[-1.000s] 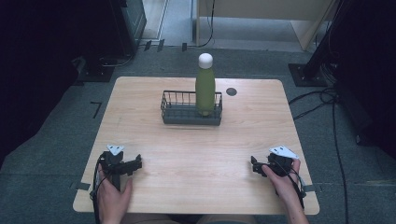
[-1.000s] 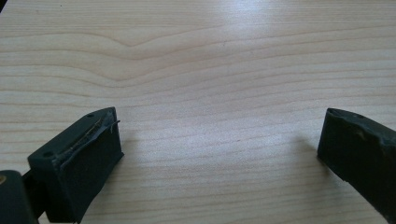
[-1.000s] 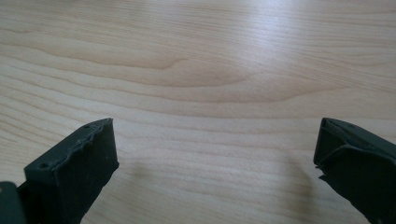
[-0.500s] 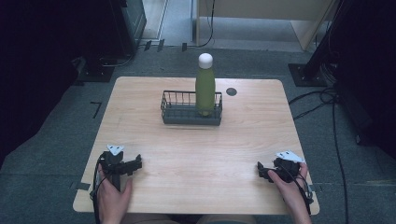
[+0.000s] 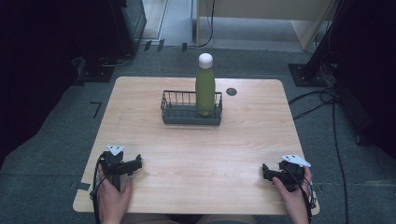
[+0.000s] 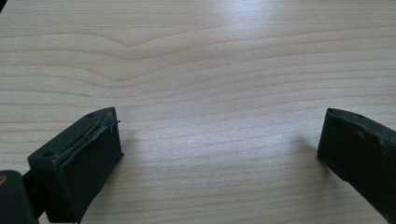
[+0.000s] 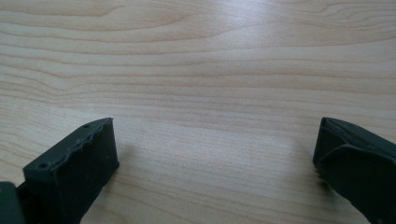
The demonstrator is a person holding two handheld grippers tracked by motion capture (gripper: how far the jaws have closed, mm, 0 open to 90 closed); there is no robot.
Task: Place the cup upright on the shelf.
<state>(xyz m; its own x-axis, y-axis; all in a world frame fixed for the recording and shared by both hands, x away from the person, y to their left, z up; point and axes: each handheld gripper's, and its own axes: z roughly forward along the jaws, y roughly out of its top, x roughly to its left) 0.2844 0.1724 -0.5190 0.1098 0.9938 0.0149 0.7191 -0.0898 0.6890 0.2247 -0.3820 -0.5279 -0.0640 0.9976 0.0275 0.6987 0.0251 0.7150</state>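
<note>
Wood, pale and grained, makes up the table [image 5: 243, 140], which stands on grey carpet. A dark wire basket [image 5: 191, 108] sits near the far edge, about midway along it. A green bottle [image 5: 205, 88] with a white cap stands upright in the basket's right end. Just beside the basket, toward the far right corner, a small dark disc [image 5: 231, 91] lies on the top. The left gripper [image 5: 135, 163] rests near the near left corner, held by a hand [image 5: 112, 196]; its jaws are spread wide over bare wood. The right gripper [image 5: 266, 171] rests near the near right corner in the other hand [image 5: 294, 198], jaws likewise spread and holding nothing.
</note>
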